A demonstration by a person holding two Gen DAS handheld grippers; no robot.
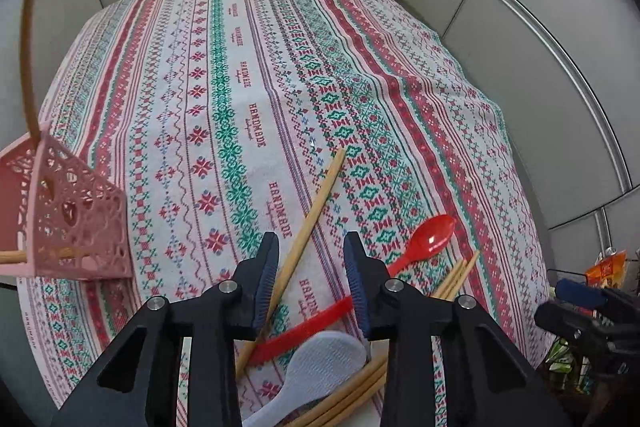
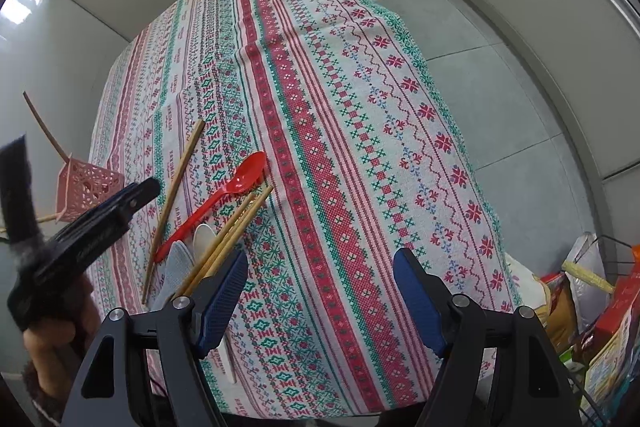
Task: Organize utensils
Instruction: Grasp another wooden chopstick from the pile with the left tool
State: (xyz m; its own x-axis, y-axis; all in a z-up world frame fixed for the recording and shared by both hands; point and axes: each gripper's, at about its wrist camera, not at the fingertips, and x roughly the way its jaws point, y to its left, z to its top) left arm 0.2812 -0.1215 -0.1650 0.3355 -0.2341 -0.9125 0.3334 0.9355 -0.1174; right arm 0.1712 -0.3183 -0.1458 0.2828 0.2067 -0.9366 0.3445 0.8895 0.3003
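Left gripper (image 1: 310, 279) hovers low over the patterned tablecloth (image 1: 224, 75) with its fingers apart, straddling a single wooden chopstick (image 1: 308, 223) that lies loose between them, not pinched. Just beside its right finger lies the red plastic spoon (image 1: 430, 241), whose handle runs under that finger toward a pale grey rice paddle (image 1: 320, 363). More chopsticks (image 1: 352, 395) lie bundled next to the paddle, and another few (image 1: 460, 273) poke out past the spoon. A pink perforated basket (image 1: 76, 215) with a curved wooden handle sits well apart at the left edge. Right gripper (image 2: 320, 291) hangs over bare cloth with its fingers spread wide and nothing between them, the utensil heap just beside its left finger.
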